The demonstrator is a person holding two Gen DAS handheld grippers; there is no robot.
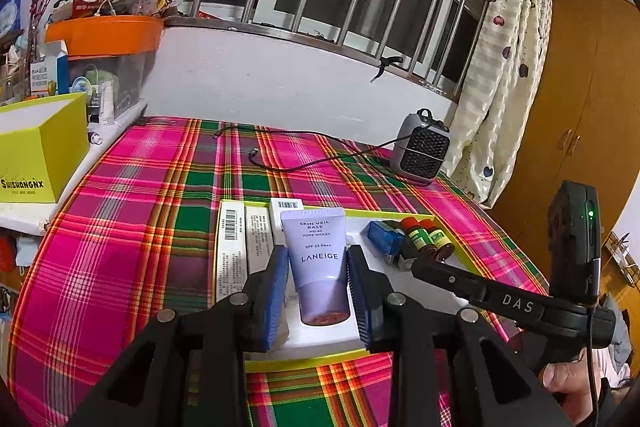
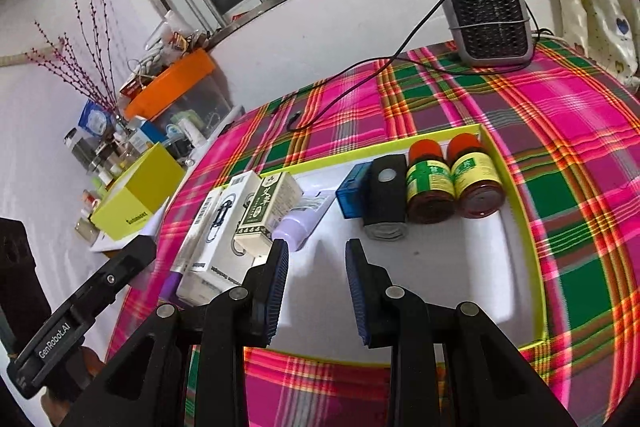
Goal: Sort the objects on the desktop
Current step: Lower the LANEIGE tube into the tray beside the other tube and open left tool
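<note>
A lavender Laneige tube point(image 1: 320, 259) sits cap-first between the blue pads of my left gripper point(image 1: 318, 253), which is shut on it above a white tray with a yellow-green rim point(image 1: 384, 215). The right wrist view shows the same tube point(image 2: 300, 223) beside the boxes. My right gripper point(image 2: 316, 255) hovers open over the tray's bare floor, nothing between its pads. Along the tray's far side lie two orange-capped brown bottles point(image 2: 430, 183), a black device with a round white button point(image 2: 386, 195) and a blue box point(image 2: 350, 195). Several white and cream cartons point(image 2: 224, 227) lie at the left.
The tray point(image 2: 516, 207) rests on a pink and green plaid cloth point(image 1: 140, 207). A grey fan heater point(image 1: 420, 151) stands at the back right, its black cable point(image 1: 300, 151) trailing across the cloth. A yellow box point(image 1: 36, 151) and cluttered shelves with an orange bin point(image 1: 104, 35) flank the left.
</note>
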